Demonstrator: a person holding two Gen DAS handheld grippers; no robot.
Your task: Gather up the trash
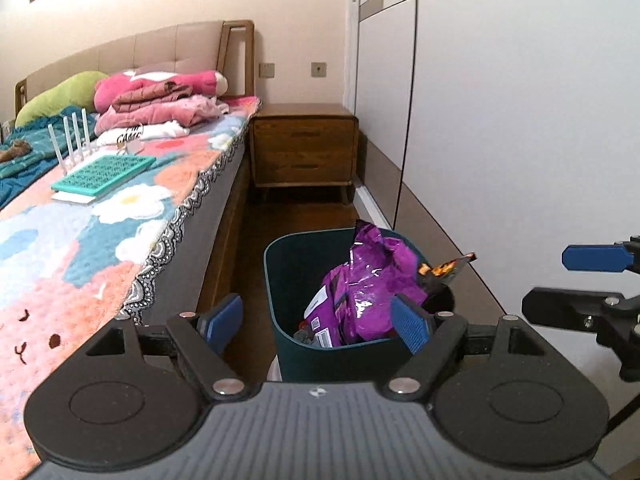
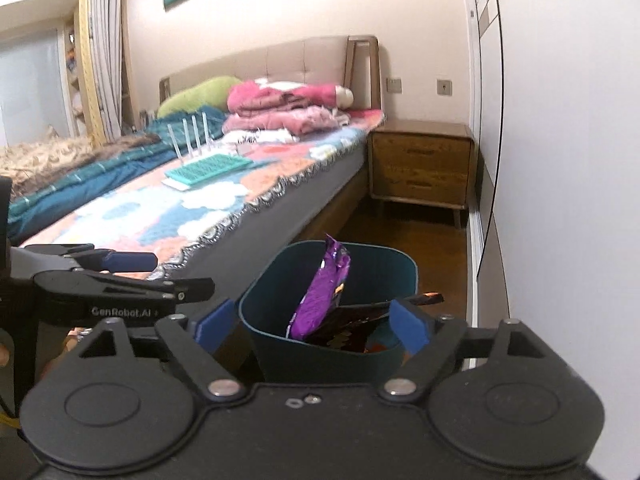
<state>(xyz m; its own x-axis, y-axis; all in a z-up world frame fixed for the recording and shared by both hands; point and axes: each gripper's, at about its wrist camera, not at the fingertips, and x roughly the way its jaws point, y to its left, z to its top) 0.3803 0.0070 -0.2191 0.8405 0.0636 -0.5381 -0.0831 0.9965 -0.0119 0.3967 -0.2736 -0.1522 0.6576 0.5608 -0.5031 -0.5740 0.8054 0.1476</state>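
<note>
Both of your grippers stand with jaws wide apart and nothing between the blue pads: your left gripper (image 1: 318,322) hangs above the near rim of the dark teal plastic waste bin (image 1: 296,264), and your right gripper (image 2: 312,326) hovers just over the same bin (image 2: 264,300) from its other side. In the left wrist view your right gripper shows at the far right edge, side on, its two fingers spread one above the other. In the right wrist view your left gripper sits at the left edge, likewise released. Inside the bin you have a crumpled shiny purple foil snack bag (image 1: 368,292), standing tall and poking above the rim, with a dark black-and-orange wrapper (image 1: 444,272) leaning against the bin's right side and jutting past it. The bin stands on the dark wooden floor (image 1: 280,216), just beside the bed with its flowered pastel blanket (image 1: 120,216). Beyond it stands a wooden two-drawer nightstand (image 1: 304,148) against the wall, and white wardrobe doors (image 1: 520,120) run along the right.
</note>
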